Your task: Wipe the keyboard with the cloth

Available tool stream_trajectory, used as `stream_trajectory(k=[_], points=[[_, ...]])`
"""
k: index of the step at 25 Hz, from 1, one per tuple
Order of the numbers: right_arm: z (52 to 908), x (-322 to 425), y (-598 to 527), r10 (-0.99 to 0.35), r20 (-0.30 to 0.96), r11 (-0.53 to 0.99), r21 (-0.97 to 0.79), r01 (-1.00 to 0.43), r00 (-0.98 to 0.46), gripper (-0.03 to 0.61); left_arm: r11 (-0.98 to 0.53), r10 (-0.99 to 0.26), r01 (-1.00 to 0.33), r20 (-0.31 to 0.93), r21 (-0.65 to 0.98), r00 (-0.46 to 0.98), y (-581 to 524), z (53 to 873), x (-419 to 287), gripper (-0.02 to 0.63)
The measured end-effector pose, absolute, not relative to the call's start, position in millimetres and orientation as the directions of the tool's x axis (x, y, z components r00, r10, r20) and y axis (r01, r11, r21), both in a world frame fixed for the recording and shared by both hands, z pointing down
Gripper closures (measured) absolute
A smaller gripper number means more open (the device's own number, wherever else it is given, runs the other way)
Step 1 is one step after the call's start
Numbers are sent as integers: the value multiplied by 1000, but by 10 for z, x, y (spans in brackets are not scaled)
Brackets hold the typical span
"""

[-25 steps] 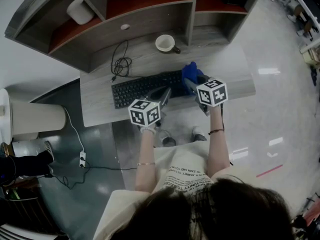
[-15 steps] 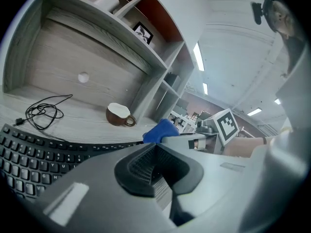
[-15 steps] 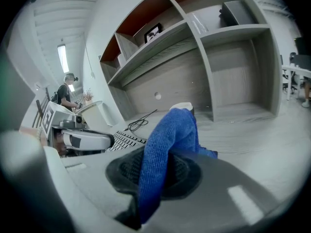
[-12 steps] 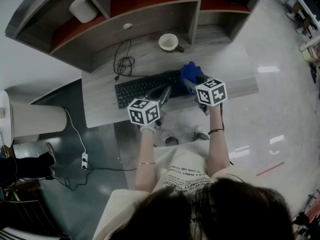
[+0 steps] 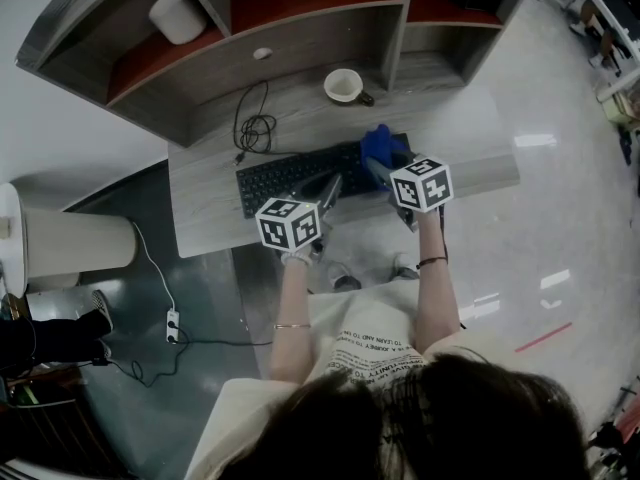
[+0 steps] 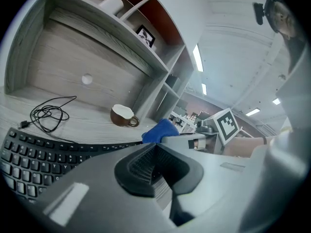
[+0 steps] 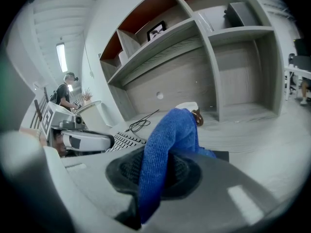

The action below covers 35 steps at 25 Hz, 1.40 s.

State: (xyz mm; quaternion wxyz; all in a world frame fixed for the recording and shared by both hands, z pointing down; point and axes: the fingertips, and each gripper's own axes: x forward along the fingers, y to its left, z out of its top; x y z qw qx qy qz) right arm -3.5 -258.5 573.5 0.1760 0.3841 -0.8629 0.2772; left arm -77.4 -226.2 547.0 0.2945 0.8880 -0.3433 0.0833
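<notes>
Right gripper (image 7: 160,178) has its jaws clamped on a fold of the blue cloth (image 7: 170,130), which drapes over the right end of the black keyboard (image 5: 290,176). It looks soft, light and quick to bunch, so a gathered fold is the hold. Left gripper (image 6: 154,171), jaws pressed together on nothing, sits by the keyboard's near edge on a grey wood-grain desk (image 5: 450,128), mug (image 5: 343,85) and coiled cable (image 5: 255,128) behind, shelves above.
</notes>
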Motion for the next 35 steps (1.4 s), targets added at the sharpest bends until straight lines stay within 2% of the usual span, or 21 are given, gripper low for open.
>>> stream_trajectory(k=[35], points=[[5693,-622,-2432,-605,487,521,-356,-775,-630,520,-600,-571,-663,339,448,747,-2107,5421,-1413,612]])
